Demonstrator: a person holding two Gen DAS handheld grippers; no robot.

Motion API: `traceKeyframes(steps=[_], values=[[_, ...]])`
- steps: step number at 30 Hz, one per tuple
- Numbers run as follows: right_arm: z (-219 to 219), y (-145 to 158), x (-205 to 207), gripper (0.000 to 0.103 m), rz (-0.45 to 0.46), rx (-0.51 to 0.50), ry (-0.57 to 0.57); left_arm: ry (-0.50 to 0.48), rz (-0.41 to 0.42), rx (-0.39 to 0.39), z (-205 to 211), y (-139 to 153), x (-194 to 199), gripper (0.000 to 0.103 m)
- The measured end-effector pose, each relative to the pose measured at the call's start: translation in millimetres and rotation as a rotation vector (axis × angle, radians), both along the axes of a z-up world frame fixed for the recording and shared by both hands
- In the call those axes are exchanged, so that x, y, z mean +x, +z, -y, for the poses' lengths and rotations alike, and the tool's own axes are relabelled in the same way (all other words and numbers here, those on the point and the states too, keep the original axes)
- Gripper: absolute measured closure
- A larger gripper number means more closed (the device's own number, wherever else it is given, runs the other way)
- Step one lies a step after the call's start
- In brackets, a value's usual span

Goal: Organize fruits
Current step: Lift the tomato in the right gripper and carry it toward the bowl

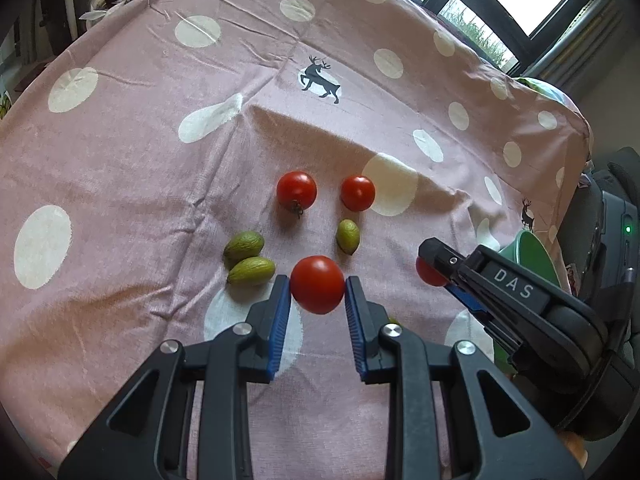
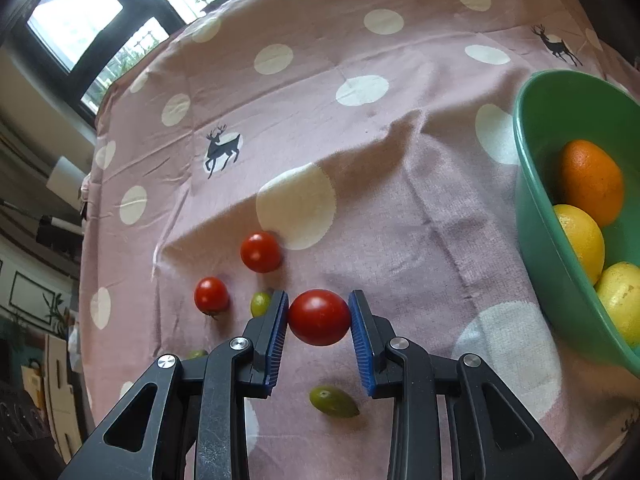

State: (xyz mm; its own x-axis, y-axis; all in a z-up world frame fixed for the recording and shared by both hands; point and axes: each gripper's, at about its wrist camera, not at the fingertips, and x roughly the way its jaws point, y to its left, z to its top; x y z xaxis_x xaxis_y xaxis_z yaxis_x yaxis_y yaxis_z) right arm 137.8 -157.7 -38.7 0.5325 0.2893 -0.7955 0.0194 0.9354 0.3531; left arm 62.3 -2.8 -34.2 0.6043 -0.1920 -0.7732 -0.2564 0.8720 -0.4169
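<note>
A red tomato [image 1: 317, 284] is clamped between the blue pads of the left gripper [image 1: 317, 294], raised over the pink dotted cloth [image 1: 120, 152]. To its right, a second tomato [image 2: 319, 317] is gripped by the right gripper [image 2: 319, 320], near the green bowl [image 2: 532, 216]. Two tomatoes [image 1: 296, 189] and green fruits [image 1: 243, 244] are seen lying beyond

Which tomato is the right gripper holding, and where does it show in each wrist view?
Left wrist: small red tomato at right, mostly hidden by the right gripper.
Right wrist: lower centre, clamped between the blue pads.
Shared landmark: the green plastic bowl.
</note>
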Motion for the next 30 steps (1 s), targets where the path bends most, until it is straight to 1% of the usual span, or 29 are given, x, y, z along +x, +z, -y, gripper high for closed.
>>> traceKeyframes(steps=[4, 12, 19, 20, 23, 24, 27, 30], values=[[7, 6, -6, 0.07, 0.021, 0.011, -0.014, -0.003, 0.03, 0.01, 2, 6, -3, 0.076], [20, 20, -18, 0.07, 0.072, 0.022, -0.045, -0.016, 0.107, -0.007, 8, 20, -9, 0.076], [28, 29, -25, 0.07, 0.101, 0.033, -0.064, -0.034, 0.155, -0.002, 16, 30, -11, 0.076], [30, 30, -26, 0.07, 0.105, 0.033, -0.068, -0.044, 0.159, -0.012, 17, 31, -12, 0.076], [33, 33, -29, 0.07, 0.115, 0.037, -0.081, -0.09, 0.189, -0.083, 20, 35, -14, 0.076], [35, 34, -29, 0.07, 0.118, 0.036, -0.086, -0.096, 0.201, -0.089, 22, 38, -15, 0.076], [39, 38, -32, 0.07, 0.131, 0.039, -0.095, -0.101, 0.235, -0.039, 32, 46, -18, 0.076], [44, 43, -36, 0.07, 0.146, 0.049, -0.103, -0.124, 0.251, -0.03, 39, 50, -19, 0.076]])
